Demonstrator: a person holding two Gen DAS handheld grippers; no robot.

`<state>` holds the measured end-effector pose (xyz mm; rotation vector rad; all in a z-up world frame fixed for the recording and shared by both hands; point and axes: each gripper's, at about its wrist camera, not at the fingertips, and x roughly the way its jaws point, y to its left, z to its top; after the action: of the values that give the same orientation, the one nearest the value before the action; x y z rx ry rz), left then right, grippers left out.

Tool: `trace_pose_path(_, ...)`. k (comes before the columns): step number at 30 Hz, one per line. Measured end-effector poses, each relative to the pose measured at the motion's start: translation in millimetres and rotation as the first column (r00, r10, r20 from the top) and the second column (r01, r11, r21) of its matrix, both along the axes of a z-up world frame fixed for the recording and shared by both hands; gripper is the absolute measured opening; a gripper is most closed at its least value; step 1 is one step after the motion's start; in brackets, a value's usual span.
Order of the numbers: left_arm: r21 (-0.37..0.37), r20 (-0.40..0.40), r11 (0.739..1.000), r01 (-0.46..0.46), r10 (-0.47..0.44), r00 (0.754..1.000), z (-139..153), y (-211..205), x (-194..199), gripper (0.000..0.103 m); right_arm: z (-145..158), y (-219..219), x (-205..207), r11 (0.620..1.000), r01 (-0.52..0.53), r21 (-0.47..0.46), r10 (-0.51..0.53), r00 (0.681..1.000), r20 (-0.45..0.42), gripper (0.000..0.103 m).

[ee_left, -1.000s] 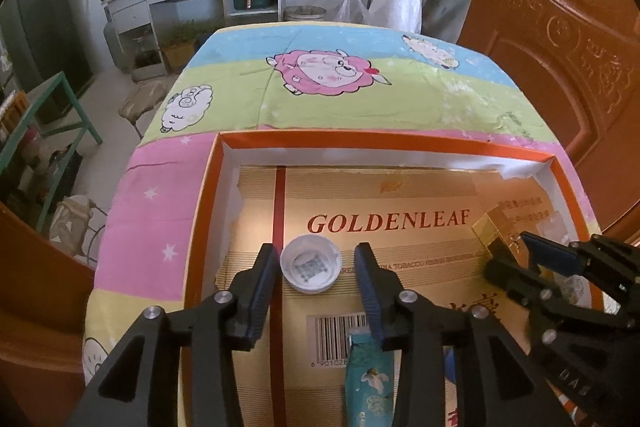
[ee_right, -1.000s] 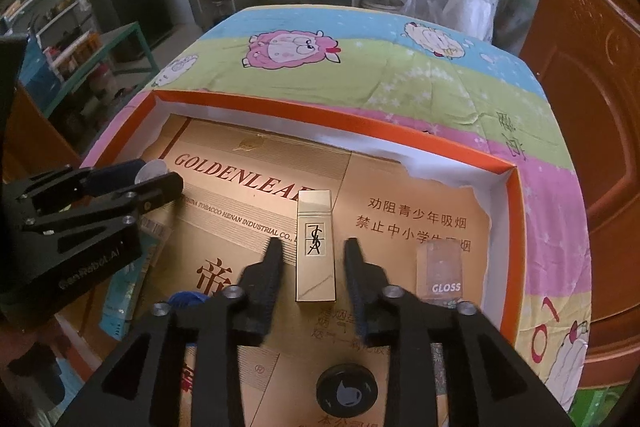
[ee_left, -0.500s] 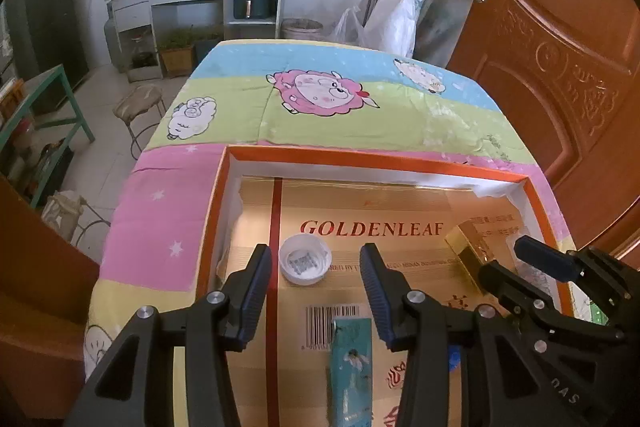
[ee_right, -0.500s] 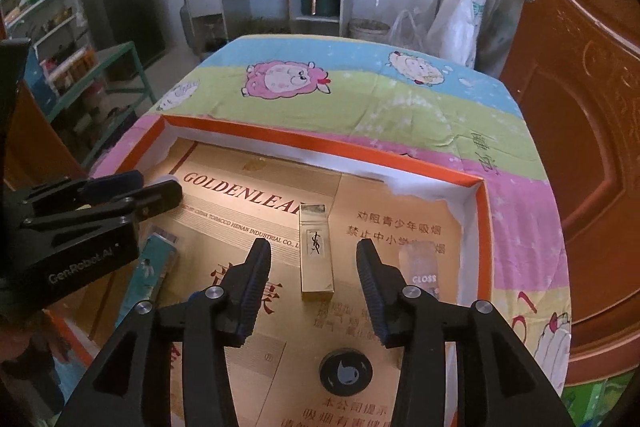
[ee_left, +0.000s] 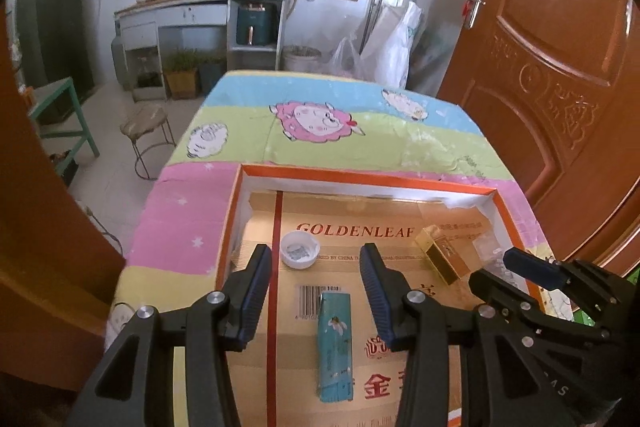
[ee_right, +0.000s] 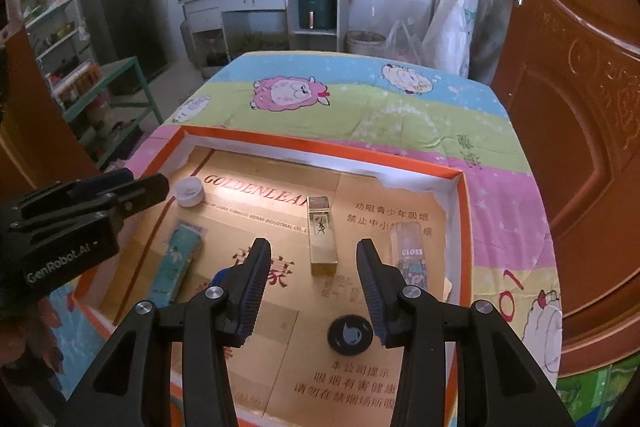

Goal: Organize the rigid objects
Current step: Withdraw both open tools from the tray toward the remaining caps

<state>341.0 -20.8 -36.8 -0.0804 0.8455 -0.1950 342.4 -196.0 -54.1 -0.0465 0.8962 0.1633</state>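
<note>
While both tools hang above the orange-rimmed tray (ee_right: 464,211), the left gripper (ee_left: 316,263) and the right gripper (ee_right: 312,259) each stand spread wide with nothing between the fingers. On the tray's cardboard liner (printed GOLDENLEAF) lie a white cap (ee_left: 300,250) at the far left, a teal box (ee_left: 335,345) nearer, a gold box (ee_right: 321,235) mid-tray, a clear gloss tube (ee_right: 410,253) beside the right wall, and a black round lid (ee_right: 350,334) closest.
</note>
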Motion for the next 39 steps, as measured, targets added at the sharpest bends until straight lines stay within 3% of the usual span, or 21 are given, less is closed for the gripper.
trace_pose_path(29, 0.080, 0.149, 0.997, -0.001, -0.011, 0.989, 35.6, -2.4, -102.1, 0.046, 22.3, -4.9, -103.7, 0.999, -0.006, 0.047, 0.003, 0.998, 0.064, 0.046)
trace_pose_path(32, 0.083, 0.156, 0.997, 0.006, -0.019, 0.988, 37.1, -2.5, -113.6, 0.046, 22.9, -4.9, -117.5, 0.998, -0.006, 0.056, 0.002, 0.998, 0.068, 0.054)
trace_pose_path(39, 0.080, 0.172, 0.996, 0.023, -0.037, 0.984, 39.0, -3.2, -139.2, 0.046, 23.5, -5.9, -144.1, 0.997, 0.003, 0.075, -0.009, 0.997, 0.072, 0.054)
